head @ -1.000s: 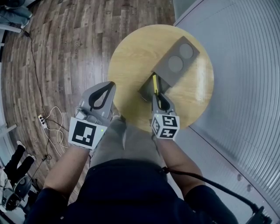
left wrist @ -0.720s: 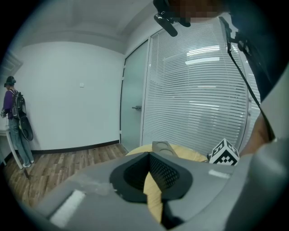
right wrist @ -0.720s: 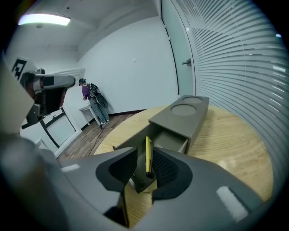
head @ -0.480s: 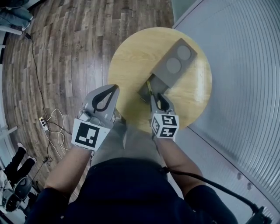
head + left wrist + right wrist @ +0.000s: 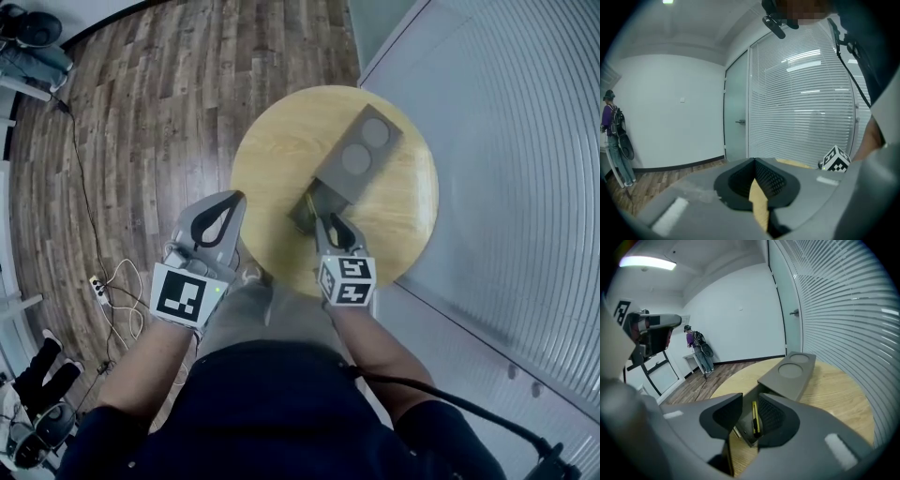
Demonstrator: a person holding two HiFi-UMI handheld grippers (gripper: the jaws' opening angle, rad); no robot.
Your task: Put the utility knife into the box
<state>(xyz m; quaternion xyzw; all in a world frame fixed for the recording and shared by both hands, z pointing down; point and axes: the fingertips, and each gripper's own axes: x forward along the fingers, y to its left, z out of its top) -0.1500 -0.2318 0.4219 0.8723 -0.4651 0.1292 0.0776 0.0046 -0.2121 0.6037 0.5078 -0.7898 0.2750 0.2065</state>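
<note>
Right gripper (image 5: 330,223) first: its jaws have just been opening and now stand clearly apart, nothing pinched in them. In the right gripper view (image 5: 749,401) you look straight through the gap at the utility knife (image 5: 754,418), yellow and black, lying down in the open end of the grey box (image 5: 787,373), and the pads aren't touching it. So the knife is in the box, in the open compartment at the near end, running lengthwise along it. From the head view the knife (image 5: 310,201) is only a thin yellowish sliver just past the right gripper's tips. The far part of the box (image 5: 356,159) is covered by a grey top piece with two round recesses. The box sits on a round wooden table (image 5: 272,150), angled toward the blinds. The left gripper (image 5: 236,197) hangs off to the left over the table's edge, well apart from the box, and its own view (image 5: 753,161) shows the jaw tips closed together on nothing.
</note>
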